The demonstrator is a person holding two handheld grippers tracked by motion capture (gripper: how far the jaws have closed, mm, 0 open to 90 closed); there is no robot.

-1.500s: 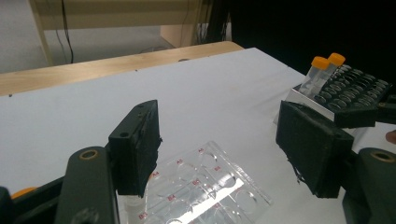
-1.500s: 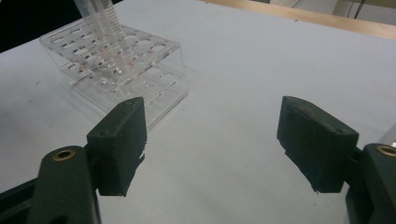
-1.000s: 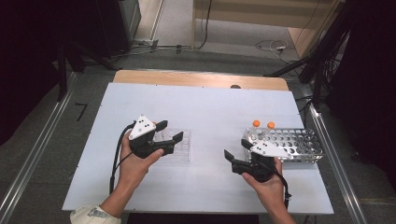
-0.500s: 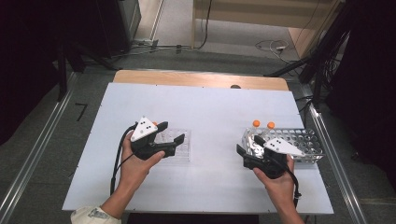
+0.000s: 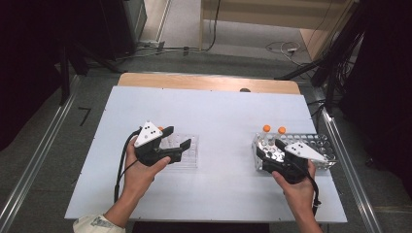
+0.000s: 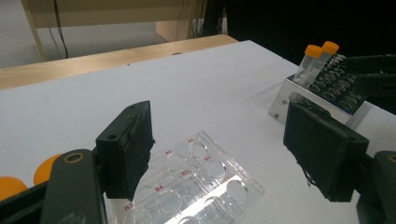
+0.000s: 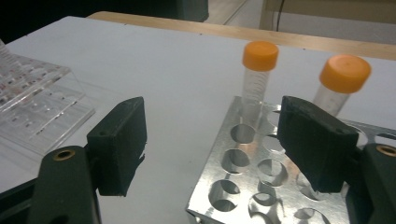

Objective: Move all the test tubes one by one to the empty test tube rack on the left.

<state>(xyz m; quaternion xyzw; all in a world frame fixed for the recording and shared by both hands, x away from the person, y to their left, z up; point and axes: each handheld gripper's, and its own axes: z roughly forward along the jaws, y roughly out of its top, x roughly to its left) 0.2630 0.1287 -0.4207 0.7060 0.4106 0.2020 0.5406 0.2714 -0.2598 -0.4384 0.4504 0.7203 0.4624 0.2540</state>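
My left gripper [image 5: 179,137] [image 6: 219,121] hovers open over the left end of a clear well plate [image 5: 187,153] [image 6: 201,182] that lies flat on the white table [image 5: 218,116]. Its jaws have just been opening a little, and the pads touch nothing. My right gripper [image 5: 269,147] [image 7: 212,116] stands open at the near-left corner of a metal tube rack [image 5: 320,145] [image 7: 233,163]. Two clear tubes with orange caps [image 5: 266,129] [image 7: 259,70] stand upright in the rack's far-left holes, just beyond the right jaws. Nothing lies between those jaws.
Two orange rounded things [image 6: 46,168] lie beside the well plate, behind my left gripper's left jaw. A wooden strip [image 5: 209,82] runs along the table's far edge. Metal rails [image 5: 350,165] flank the table. The rack [image 6: 327,91] has several empty holes.
My right gripper has moved away from me and to the right, up to the rack's near-left corner. The left hand has stayed over the well plate.
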